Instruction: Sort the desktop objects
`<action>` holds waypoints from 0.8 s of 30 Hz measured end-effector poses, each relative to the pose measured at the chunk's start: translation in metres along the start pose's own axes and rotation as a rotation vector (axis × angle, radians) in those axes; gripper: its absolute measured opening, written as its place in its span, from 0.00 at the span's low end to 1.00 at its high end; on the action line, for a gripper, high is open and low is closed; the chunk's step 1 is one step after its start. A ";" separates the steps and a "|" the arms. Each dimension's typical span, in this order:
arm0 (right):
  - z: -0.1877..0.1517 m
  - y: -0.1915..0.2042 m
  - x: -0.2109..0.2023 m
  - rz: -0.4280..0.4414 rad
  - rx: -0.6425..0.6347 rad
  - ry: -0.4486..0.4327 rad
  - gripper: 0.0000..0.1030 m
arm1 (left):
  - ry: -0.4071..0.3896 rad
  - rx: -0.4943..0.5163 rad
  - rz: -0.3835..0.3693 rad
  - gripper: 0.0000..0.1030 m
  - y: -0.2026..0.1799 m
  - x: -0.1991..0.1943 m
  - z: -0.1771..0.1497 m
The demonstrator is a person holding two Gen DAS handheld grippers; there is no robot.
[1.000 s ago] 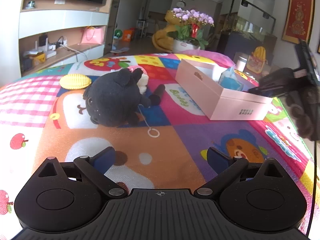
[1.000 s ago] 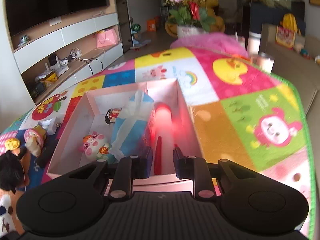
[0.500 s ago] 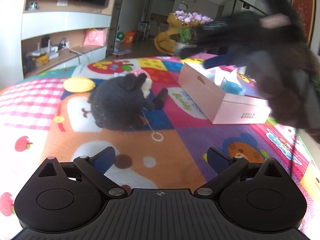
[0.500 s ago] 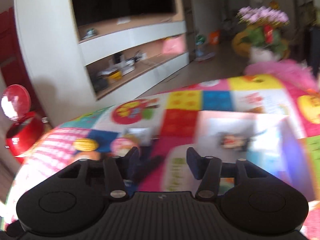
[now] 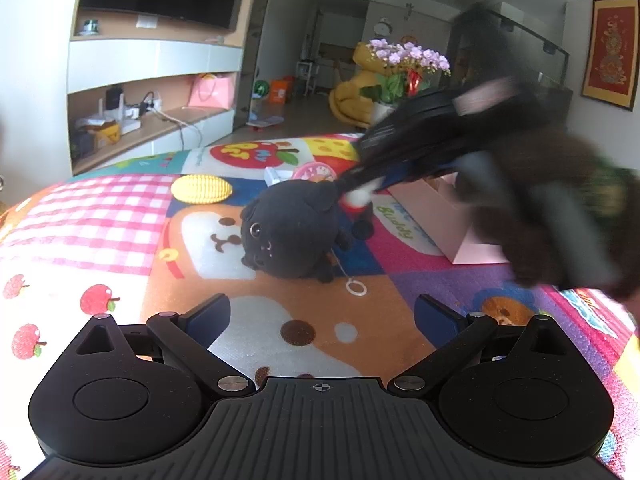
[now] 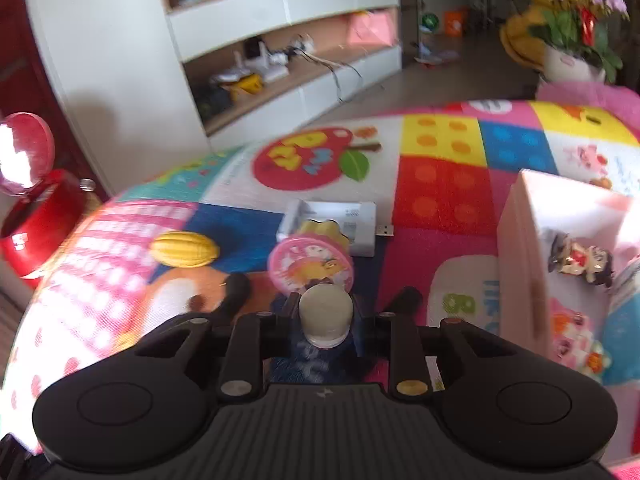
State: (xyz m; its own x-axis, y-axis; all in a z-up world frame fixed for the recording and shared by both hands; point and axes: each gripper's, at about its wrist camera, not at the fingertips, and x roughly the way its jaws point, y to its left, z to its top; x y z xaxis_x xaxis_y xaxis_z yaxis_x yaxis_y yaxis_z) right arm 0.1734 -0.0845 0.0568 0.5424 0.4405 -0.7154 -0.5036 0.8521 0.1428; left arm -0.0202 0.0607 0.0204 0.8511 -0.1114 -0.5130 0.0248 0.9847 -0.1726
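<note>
Right wrist view: the right gripper [image 6: 325, 316], jaws having just closed, pinches a small white-capped bottle [image 6: 326, 314] above the play mat [image 6: 440, 168], left of the pink box [image 6: 520, 248] containing a figurine [image 6: 580, 260]. Left gripper [image 5: 320, 316]: jaws spread, empty, facing the black plush [image 5: 292, 232].

The bright picture mat [image 5: 120, 240] on the worktop lies bare in front of the left hand-held gripper [image 5: 320, 316], so there is room to pass. The round black plush toy [image 5: 292, 232] sits in the middle of the way. The tall pink cardboard box [image 6: 532, 264] walls off the right side, and the yellow toy corn [image 5: 202, 189] lies far left.
</note>
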 end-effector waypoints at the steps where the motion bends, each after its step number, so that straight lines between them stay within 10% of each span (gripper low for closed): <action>1: -0.004 0.000 -0.017 0.013 -0.016 -0.011 0.24 | 0.004 -0.001 -0.002 0.98 0.000 0.001 0.000; 6: -0.036 -0.011 -0.082 0.111 -0.076 0.023 0.26 | 0.027 0.011 -0.019 0.98 -0.008 0.007 -0.004; 10: -0.042 -0.018 -0.096 0.030 -0.080 -0.029 0.36 | 0.038 0.034 -0.015 0.98 -0.016 0.010 -0.006; 24: -0.004 -0.001 0.039 -0.160 0.083 0.133 0.32 | 0.032 0.058 -0.054 0.98 -0.016 -0.005 -0.008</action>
State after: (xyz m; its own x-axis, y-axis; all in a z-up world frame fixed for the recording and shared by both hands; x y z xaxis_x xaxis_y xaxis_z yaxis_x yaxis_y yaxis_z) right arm 0.1927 -0.0689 0.0259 0.5148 0.2618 -0.8164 -0.3581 0.9308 0.0727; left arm -0.0288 0.0447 0.0192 0.8307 -0.1682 -0.5307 0.1014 0.9830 -0.1528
